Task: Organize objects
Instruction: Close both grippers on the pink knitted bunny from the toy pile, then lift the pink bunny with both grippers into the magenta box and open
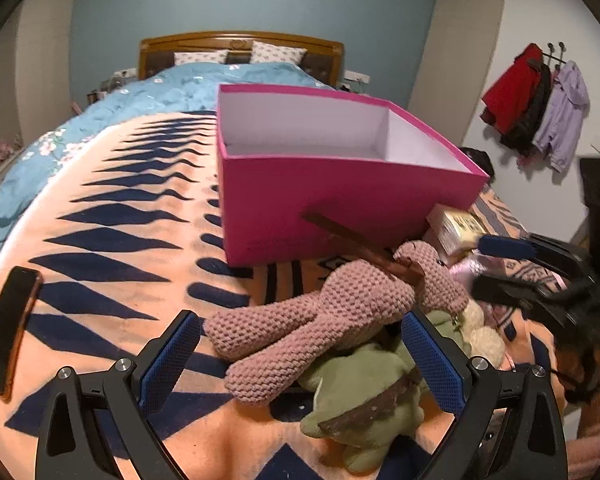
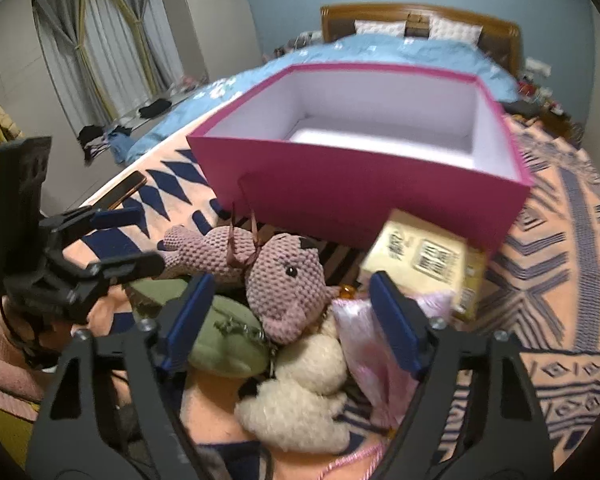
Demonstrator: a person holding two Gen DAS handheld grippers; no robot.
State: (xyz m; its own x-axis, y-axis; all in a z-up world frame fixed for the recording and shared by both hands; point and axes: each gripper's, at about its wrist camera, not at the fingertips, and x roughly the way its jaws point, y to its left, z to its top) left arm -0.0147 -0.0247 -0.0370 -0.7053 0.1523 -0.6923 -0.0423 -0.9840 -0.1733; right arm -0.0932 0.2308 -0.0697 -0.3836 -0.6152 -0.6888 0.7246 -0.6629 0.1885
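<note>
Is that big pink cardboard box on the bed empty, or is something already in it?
Empty as far as shown: the pink cardboard box has no lid, and only bare white walls and floor show inside.

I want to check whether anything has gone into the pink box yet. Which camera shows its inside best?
The right wrist view: it looks down into the pink box and shows a bare white floor and walls. The left wrist view sees the pink box from lower, showing mostly its front wall and inner walls, little floor.

A home bedroom: wooden-headboard bed (image 1: pixel 240 46), pillows (image 1: pixel 278 53), blue floral duvet (image 1: pixel 172 88), hung coats (image 1: pixel 536 108), curtains (image 2: pixel 100 52).
</note>
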